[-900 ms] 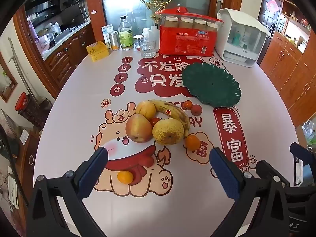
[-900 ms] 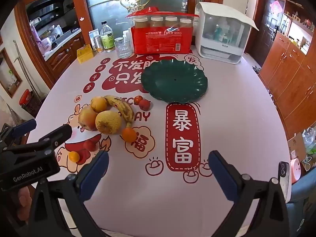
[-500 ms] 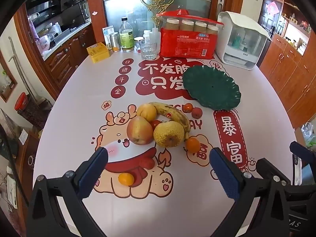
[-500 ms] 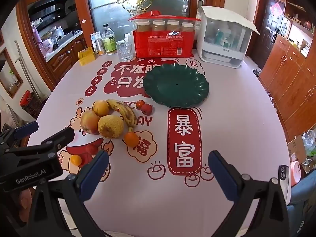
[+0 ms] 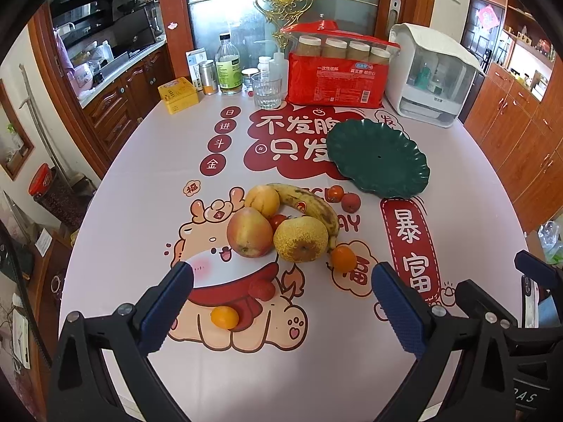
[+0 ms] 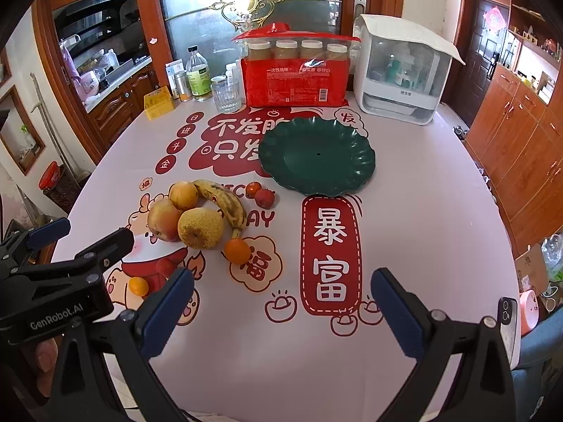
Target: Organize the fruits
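Note:
A pile of fruit lies mid-table: a red-yellow apple (image 5: 249,232), a rough yellow pear (image 5: 301,239), a spotted banana (image 5: 309,205), a peach (image 5: 262,198), a small orange (image 5: 343,257) and a tiny kumquat (image 5: 224,317). Two small red fruits (image 5: 343,197) lie beside an empty dark green scalloped plate (image 5: 378,158). My left gripper (image 5: 281,300) hovers open over the near table, short of the pile, nothing between its pads. My right gripper (image 6: 281,304) is open too, over bare cloth right of the pile (image 6: 200,216), with the plate (image 6: 316,156) beyond it.
At the table's far edge stand a red pack of paper cups (image 5: 334,70), a glass tumbler (image 5: 267,91), bottles (image 5: 228,65), a yellow box (image 5: 177,94) and a white lidded cabinet (image 5: 432,74). Wooden cupboards flank both sides. A phone (image 6: 506,320) lies at the near right edge.
Both views have drifted slightly: the table contents sit a little lower in frame, as both grippers tilted or rose slightly. No fruit moved; the jaws kept their width.

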Demonstrator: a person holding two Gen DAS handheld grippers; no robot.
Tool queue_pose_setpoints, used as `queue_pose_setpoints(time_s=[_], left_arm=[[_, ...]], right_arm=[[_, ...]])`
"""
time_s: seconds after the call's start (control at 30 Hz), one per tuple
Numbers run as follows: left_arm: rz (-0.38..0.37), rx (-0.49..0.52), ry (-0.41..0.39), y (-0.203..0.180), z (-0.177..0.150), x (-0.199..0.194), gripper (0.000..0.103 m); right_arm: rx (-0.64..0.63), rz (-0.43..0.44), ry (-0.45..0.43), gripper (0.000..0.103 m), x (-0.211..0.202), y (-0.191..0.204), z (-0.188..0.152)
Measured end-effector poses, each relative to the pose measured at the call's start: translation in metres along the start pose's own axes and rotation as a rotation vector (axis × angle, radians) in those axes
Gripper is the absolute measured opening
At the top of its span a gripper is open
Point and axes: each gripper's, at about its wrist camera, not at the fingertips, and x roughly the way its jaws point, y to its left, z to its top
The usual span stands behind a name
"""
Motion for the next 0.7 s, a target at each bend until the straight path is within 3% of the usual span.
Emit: queue_pose_setpoints(time_s=[0.3, 0.7], left_arm=[[0.018, -0.013, -0.003, -0.0047, -0.0056, -0.0070, 0.100], [0.013, 0.028, -0.005, -0.0078, 0.0004, -0.0057, 0.100]], right_arm=[[-0.006, 0.038, -0.012, 0.101, -0.0009, -0.0052, -0.0011], [0.017, 0.019, -0.009, 0.101, -0.0010, -0.0077, 0.0025]])
